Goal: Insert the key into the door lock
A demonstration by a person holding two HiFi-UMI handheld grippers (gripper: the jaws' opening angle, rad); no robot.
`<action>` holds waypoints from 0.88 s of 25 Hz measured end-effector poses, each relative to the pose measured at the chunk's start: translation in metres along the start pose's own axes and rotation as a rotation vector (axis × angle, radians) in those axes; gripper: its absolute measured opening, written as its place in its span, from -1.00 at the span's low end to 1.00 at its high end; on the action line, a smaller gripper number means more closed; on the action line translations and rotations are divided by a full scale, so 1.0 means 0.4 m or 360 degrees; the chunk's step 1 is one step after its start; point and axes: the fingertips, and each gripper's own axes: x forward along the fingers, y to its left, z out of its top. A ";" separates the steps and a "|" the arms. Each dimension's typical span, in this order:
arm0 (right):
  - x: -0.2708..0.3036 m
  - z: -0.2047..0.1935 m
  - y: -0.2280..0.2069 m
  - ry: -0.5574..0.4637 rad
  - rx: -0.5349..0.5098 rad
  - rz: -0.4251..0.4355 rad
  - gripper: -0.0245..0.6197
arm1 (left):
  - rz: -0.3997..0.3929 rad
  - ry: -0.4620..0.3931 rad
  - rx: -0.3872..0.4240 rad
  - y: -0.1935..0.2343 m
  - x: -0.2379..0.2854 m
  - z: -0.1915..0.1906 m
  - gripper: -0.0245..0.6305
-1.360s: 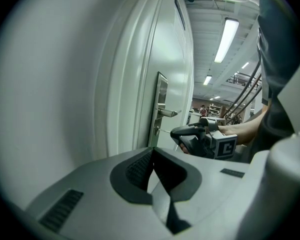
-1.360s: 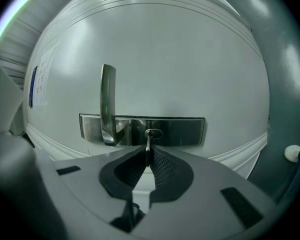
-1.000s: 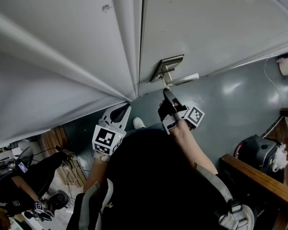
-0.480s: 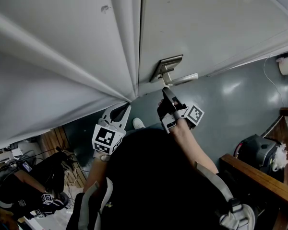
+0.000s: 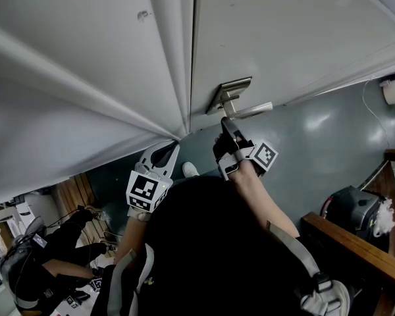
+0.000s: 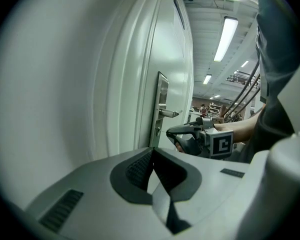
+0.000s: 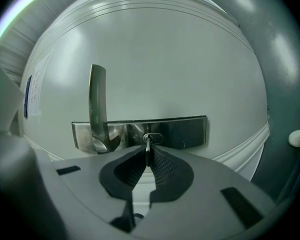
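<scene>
Centre of the head view: right gripper (image 5: 224,122) raised to the steel lock plate (image 5: 229,92) of the white door (image 5: 289,31), tip just under the lever handle (image 5: 250,108). In the right gripper view, jaws pressed together on a small metal key (image 7: 147,148), held edge-on, blade pointing straight ahead at frame centre. Tip of the key at the mouth of the oval keyhole (image 7: 152,137), in the plate's middle, just right of the handle's base; depth of entry not clear.

Lower and further left in the head view: left gripper (image 5: 159,155), well apart from the lock, marker cube turned up toward the camera. In the left gripper view, jaws closed on each other at lower centre, nothing between them; beyond them, at mid-frame, the right gripper seen side-on, nose against the plate.

Lower left corner of the head view: another person (image 5: 33,268) in dark clothes. Lower right corner: a wooden rail (image 5: 355,242).
</scene>
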 end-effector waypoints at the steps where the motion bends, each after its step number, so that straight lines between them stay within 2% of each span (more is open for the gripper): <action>1: 0.003 0.000 0.000 -0.0005 0.0002 -0.0001 -0.82 | 0.0003 0.0001 0.0002 0.002 0.000 0.000 -0.90; 11: 0.038 0.006 0.002 -0.0037 -0.0050 0.0000 -0.83 | 0.0014 0.0024 0.0013 0.004 0.003 0.001 -0.90; 22: 0.028 -0.001 0.010 0.0078 -0.0240 -0.0029 -0.82 | 0.0009 0.0014 0.0017 -0.027 0.015 0.009 -0.90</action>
